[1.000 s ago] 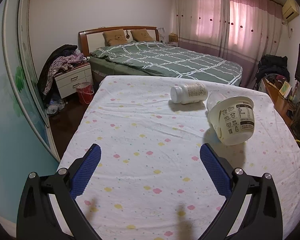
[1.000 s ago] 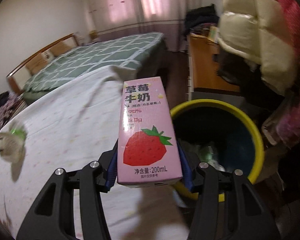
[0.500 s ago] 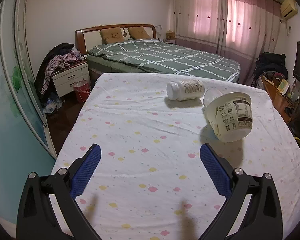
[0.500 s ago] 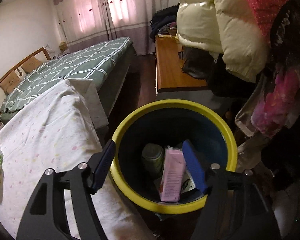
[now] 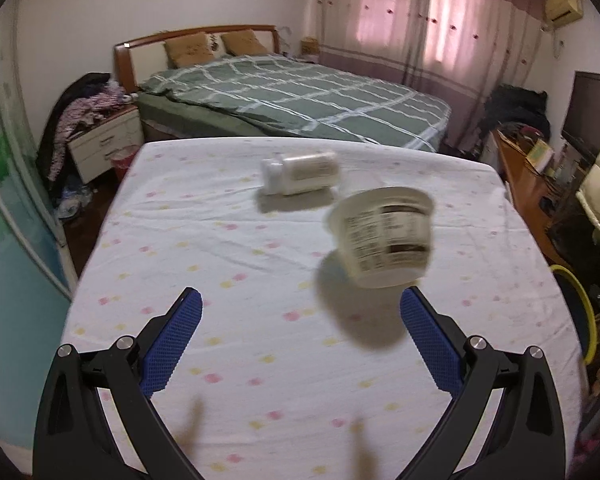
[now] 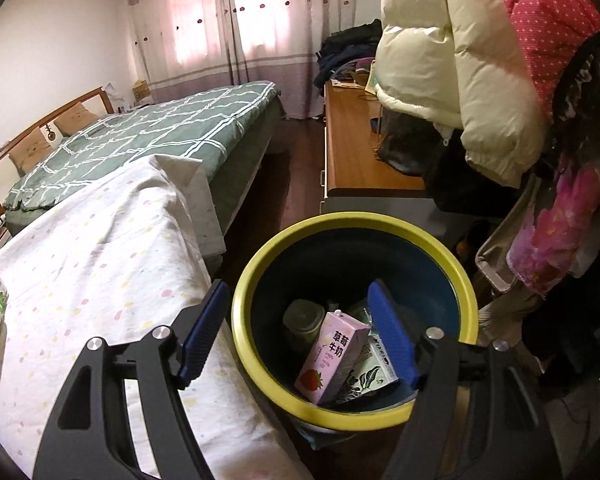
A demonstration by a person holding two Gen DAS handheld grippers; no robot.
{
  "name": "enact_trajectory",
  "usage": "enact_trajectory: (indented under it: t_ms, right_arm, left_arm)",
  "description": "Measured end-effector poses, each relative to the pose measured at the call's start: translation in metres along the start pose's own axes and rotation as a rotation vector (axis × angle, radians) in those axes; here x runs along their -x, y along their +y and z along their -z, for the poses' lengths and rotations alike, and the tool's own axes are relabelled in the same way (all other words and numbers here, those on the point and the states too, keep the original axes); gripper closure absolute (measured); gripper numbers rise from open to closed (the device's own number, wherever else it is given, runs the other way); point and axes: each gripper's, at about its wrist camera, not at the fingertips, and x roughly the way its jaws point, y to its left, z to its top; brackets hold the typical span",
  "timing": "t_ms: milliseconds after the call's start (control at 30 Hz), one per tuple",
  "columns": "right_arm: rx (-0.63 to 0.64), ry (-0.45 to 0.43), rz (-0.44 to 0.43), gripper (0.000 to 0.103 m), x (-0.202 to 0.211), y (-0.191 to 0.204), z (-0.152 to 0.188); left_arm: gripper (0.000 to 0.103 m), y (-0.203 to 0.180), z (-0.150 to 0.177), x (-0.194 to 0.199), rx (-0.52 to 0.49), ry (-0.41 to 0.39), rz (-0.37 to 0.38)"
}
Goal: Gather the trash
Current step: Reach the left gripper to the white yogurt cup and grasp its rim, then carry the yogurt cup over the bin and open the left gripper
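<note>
1. The right gripper [image 6: 296,328] is hanging over the yellow-rimmed dark blue trash bin [image 6: 260,276] with its fingers spreading wider and nothing between them; the pink strawberry milk carton [image 6: 332,356] is lying inside the bin, leaning on a green-and-white printed packet [image 6: 372,372].
2. The left gripper [image 5: 300,340] is hovering over the table [image 5: 220,280] in a dotted white sheet, fingers spread and empty.
3. To do this well, it is best lining up on the cream plastic tub [image 5: 384,236], the nearer piece to the bin, then closing across its walls gently, since thin plastic probably flexes.
4. The white plastic bottle [image 5: 300,172] is lying farther from the bin.
5. The carton is reading "草莓牛奶"; the tub's label is too blurred to read.
</note>
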Motion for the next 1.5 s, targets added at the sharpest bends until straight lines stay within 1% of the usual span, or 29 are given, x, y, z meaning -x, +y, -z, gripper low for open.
enact_trajectory:
  t_ms: [100, 233, 467, 667, 733, 800, 833, 867, 1033, 1167, 1400, 1500]
  right_arm:
    - [0.014, -0.004, -0.013, 0.033, 0.001, 0.004, 0.000]
    - [0.021, -0.006, -0.035, 0.032, 0.002, 0.006, 0.001]
    - [0.014, 0.002, -0.059, 0.031, 0.000, 0.005, 0.000]
    - [0.011, 0.009, -0.064, 0.031, -0.001, 0.005, 0.000]
    - [0.013, 0.011, -0.065, 0.031, -0.002, 0.004, 0.000]
    - [0.014, 0.013, -0.066, 0.031, -0.002, 0.004, 0.000]
    - [0.014, 0.014, -0.067, 0.031, -0.002, 0.004, 0.000]
    - [0.014, 0.015, -0.068, 0.031, -0.003, 0.004, 0.000]
    - [0.014, 0.017, -0.070, 0.031, -0.003, 0.004, -0.001]
    - [0.014, 0.020, -0.071, 0.031, -0.004, 0.005, -0.001]
    - [0.017, 0.018, -0.074, 0.031, -0.006, 0.006, 0.000]
    - [0.014, 0.010, -0.081, 0.031, -0.005, 0.006, 0.001]
  left_arm:
    - [0.005, -0.018, -0.010, -0.010, -0.020, 0.028, 0.022]
    - [0.005, -0.033, -0.023, -0.026, -0.021, 0.063, 0.051]
    - [0.005, -0.048, -0.041, -0.055, -0.032, 0.098, 0.041]
    - [0.006, -0.055, -0.049, -0.077, -0.046, 0.131, 0.036]
    - [0.012, -0.055, -0.049, -0.082, -0.048, 0.145, 0.037]
    - [0.015, -0.054, -0.049, -0.087, -0.045, 0.159, 0.044]
    - [0.018, -0.054, -0.049, -0.088, -0.045, 0.164, 0.049]
    - [0.019, -0.054, -0.049, -0.090, -0.047, 0.168, 0.051]
    - [0.020, -0.053, -0.048, -0.089, -0.058, 0.159, 0.057]
    - [0.020, -0.051, -0.038, -0.078, -0.067, 0.163, 0.072]
    - [0.020, -0.052, -0.010, -0.040, -0.085, 0.146, 0.104]
    - [0.020, -0.059, 0.000, -0.022, -0.100, 0.131, 0.127]
